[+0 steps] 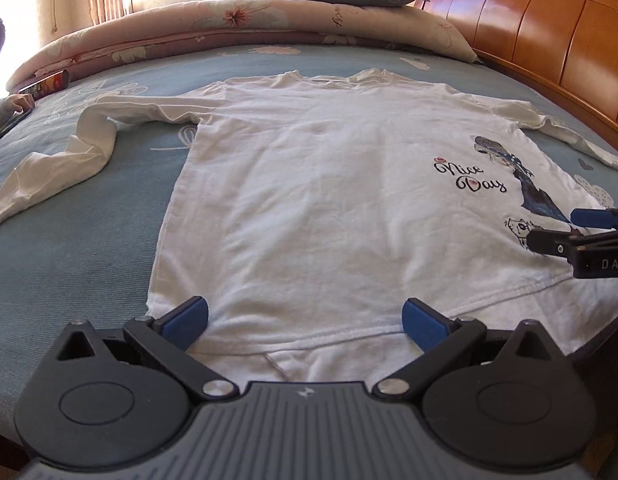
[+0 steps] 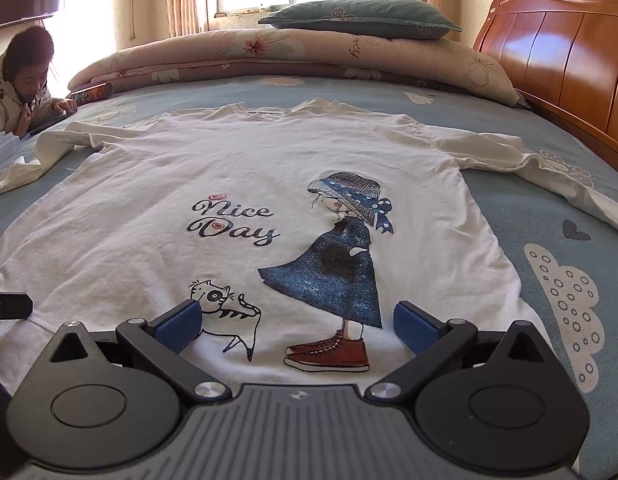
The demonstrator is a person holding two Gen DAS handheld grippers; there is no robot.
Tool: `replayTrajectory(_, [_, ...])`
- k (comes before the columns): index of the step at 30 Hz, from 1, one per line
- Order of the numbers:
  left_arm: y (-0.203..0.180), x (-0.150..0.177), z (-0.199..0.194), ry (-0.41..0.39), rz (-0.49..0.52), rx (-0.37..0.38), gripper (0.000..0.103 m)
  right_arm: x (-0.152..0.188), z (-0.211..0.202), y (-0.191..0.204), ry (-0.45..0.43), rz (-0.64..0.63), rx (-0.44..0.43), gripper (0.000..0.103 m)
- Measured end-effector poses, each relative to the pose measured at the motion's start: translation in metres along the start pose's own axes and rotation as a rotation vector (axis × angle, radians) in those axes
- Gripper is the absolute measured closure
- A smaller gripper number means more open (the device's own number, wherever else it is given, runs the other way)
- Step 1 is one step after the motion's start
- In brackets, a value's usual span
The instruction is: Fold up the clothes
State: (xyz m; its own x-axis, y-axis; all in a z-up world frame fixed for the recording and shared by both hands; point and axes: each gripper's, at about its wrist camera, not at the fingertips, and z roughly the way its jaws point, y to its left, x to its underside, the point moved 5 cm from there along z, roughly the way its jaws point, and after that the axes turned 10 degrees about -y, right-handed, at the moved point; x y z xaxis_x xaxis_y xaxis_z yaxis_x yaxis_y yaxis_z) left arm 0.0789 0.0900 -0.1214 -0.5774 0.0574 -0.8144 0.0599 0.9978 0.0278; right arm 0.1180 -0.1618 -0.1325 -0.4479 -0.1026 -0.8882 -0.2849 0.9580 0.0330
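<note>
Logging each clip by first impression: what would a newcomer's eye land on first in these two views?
A white long-sleeved shirt lies spread flat, print up, across the blue bedsheet; its "Nice Day" print of a girl, with a cat, sits near the hem. Both grippers hover open at that hem, the left gripper by the plain side and the right gripper over the print. Behind, a green pillow tops a folded floral quilt beside the wooden headboard.
</note>
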Motion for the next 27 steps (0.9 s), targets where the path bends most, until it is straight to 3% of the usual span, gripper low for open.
replayTrajectory(2, [-0.004,-0.014,0.001,-0.003,0.032,-0.025,0.001,0.001,-0.002,-0.001,-0.003,0.002,-0.005,0.000])
replayTrajectory(5, [-0.018,-0.043,0.010,-0.092,0.051,0.010,0.001,0.003,-0.004,-0.001,-0.005,-0.009,-0.008,0.000])
replayTrajectory(8, [-0.031,-0.059,0.034,-0.076,0.027,0.023,0.001,0.004,-0.004,-0.001,-0.010,-0.017,-0.005,0.000])
replayTrajectory(11, [-0.042,-0.057,0.060,-0.036,0.044,0.017,0.001,0.005,-0.004,0.000,-0.013,-0.025,-0.004,0.000])
replayTrajectory(14, [-0.039,-0.040,0.066,-0.030,-0.016,0.018,0.001,0.005,-0.004,0.000,-0.017,-0.028,-0.008,0.000])
replayTrajectory(16, [-0.034,-0.029,0.055,-0.066,-0.043,0.027,0.001,0.005,-0.005,-0.001,-0.017,-0.028,-0.013,0.000])
replayTrajectory(19, [-0.034,-0.015,0.037,-0.084,0.003,0.031,0.000,0.005,-0.005,-0.002,-0.014,-0.027,-0.017,0.000])
replayTrajectory(24, [-0.029,-0.005,0.023,-0.086,0.012,0.074,0.001,0.006,-0.004,0.000,0.000,-0.044,-0.006,0.000])
replayTrajectory(27, [-0.031,-0.008,0.026,-0.062,0.011,0.061,0.001,0.006,-0.004,0.000,0.004,-0.042,-0.003,0.000])
